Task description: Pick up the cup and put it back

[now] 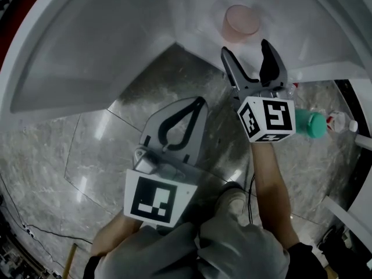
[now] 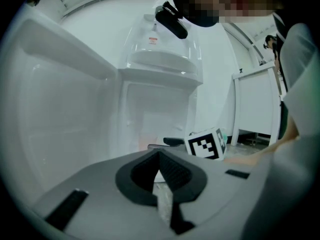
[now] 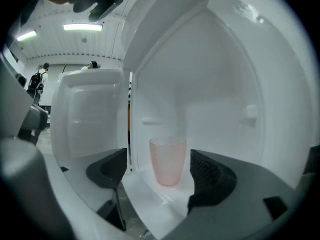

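A translucent pink cup (image 1: 241, 22) stands upright on the floor of a white compartment (image 1: 302, 39). My right gripper (image 1: 245, 48) points at it with its jaws open wide, a short way in front of it. In the right gripper view the cup (image 3: 168, 161) shows between and beyond the two dark pads (image 3: 210, 171), touching neither of them. My left gripper (image 1: 197, 103) hangs lower and to the left over the grey marbled floor, its jaws shut tip to tip on nothing. In the left gripper view the left gripper (image 2: 160, 156) is empty, and the right gripper's marker cube (image 2: 206, 144) shows beyond it.
A bottle with a green cap (image 1: 311, 124) and a smaller white bottle (image 1: 342, 121) lie on the marbled floor (image 1: 87, 150) at the right. A white door panel (image 3: 85, 114) stands left of the compartment opening. A white frame (image 2: 250, 104) stands at the right.
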`<state>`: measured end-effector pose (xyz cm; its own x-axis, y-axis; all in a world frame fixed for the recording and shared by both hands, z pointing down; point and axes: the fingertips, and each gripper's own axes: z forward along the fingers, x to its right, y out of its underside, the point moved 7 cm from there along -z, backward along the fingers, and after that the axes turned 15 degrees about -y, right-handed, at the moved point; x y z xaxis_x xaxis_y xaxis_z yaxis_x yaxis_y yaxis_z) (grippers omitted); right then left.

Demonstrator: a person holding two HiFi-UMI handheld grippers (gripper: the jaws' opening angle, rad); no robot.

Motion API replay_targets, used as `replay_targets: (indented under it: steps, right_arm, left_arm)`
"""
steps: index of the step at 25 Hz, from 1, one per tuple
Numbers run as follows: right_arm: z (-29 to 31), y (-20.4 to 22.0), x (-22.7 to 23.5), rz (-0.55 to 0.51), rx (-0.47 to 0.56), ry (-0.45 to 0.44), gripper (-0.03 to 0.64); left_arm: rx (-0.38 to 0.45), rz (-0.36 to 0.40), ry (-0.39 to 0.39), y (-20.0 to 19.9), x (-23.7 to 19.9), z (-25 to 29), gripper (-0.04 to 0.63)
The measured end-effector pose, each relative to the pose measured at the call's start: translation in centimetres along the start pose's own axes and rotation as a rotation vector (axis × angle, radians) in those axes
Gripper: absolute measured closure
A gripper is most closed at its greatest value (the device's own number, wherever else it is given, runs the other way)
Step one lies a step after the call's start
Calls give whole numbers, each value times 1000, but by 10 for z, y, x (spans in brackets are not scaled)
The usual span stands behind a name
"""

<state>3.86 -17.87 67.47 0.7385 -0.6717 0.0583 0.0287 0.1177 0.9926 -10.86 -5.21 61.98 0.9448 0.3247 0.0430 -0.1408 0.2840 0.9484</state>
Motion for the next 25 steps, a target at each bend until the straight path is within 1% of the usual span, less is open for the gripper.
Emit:
replay_targets:
  steps: [4,6,8,10,11,12,13,15,18,20,21,23,25]
  right_arm:
    - [-23,-23,-18,5,73,-41,223]
    - [-31,-31,-30,-1,83,-82,224]
    - [-36,-36,-42,-10,80,-124,225]
    - [-42,-42,-54,-25,84,-154,246]
    - [-46,-45,-59,-32,86,-164,285]
    - [-49,-46,-64,-31,87,-172,343]
    - [-52,-47,-67,-19,88,-180,381]
    - [-55,-47,-73,11,89,-200,410]
    - [-59,-50,-84,5,83,-225,471]
    - [-63,-52,-90,18,75,-236,547]
    - [-65,-52,-93,25,65,-239,574]
    - [-67,-52,-98,25,44,-243,588]
    - [-70,-54,-101,26,37,-243,592]
  left_arm:
    - [6,17,-27,-3,0,-3,583]
    - [10,42,-49,-5,1,-5,583]
    - [14,52,-60,-6,4,-8,583]
    - [18,56,-61,-7,8,-11,583]
    - [20,58,-60,-8,8,-12,583]
    - [22,60,-61,-9,9,-14,583]
    - [26,60,-64,-10,8,-15,583]
    - [36,56,-72,-12,7,-17,583]
    - [47,56,-75,-15,9,-21,583]
    - [49,43,-78,-16,10,-24,583]
    - [49,34,-81,-17,10,-25,583]
    - [53,26,-89,-20,10,-27,583]
    - [62,34,-100,-23,10,-29,583]
